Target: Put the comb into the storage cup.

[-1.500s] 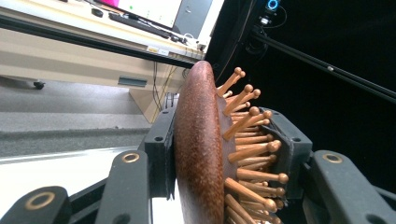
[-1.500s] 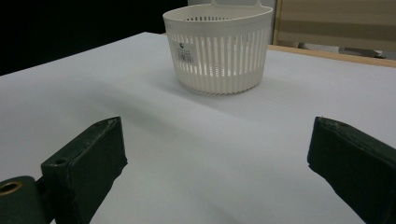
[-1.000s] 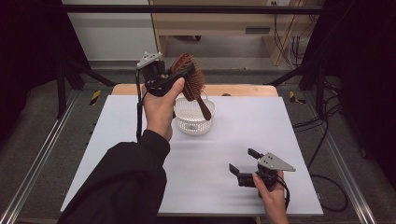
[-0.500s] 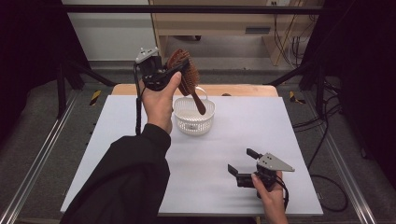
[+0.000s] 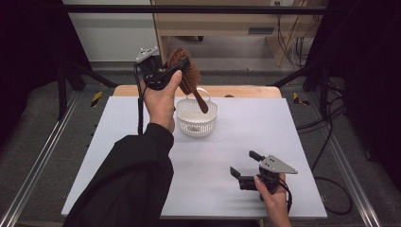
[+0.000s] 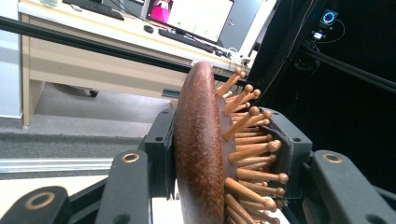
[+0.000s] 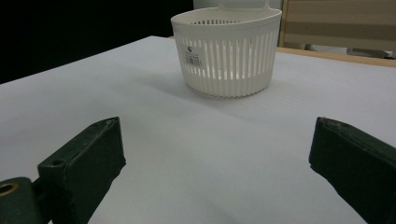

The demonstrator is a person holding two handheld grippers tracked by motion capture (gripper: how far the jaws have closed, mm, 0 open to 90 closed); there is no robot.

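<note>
Gripping a wooden hairbrush (image 5: 185, 75) by its head in the left gripper (image 5: 163, 75), raised above the white slatted basket (image 5: 196, 117) near the table's (image 5: 283, 127) far edge, handle angled down over the basket, right gripper (image 5: 242, 170) wide open, empty, resting by the near right corner.

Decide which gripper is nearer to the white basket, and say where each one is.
Left. The left gripper, shut on the hairbrush, is raised just above the white basket; the right gripper rests open on the table's near right part.

Hairbrush (image 5: 184, 73) above basket (image 5: 196, 118), mid-table (image 5: 302, 142).
</note>
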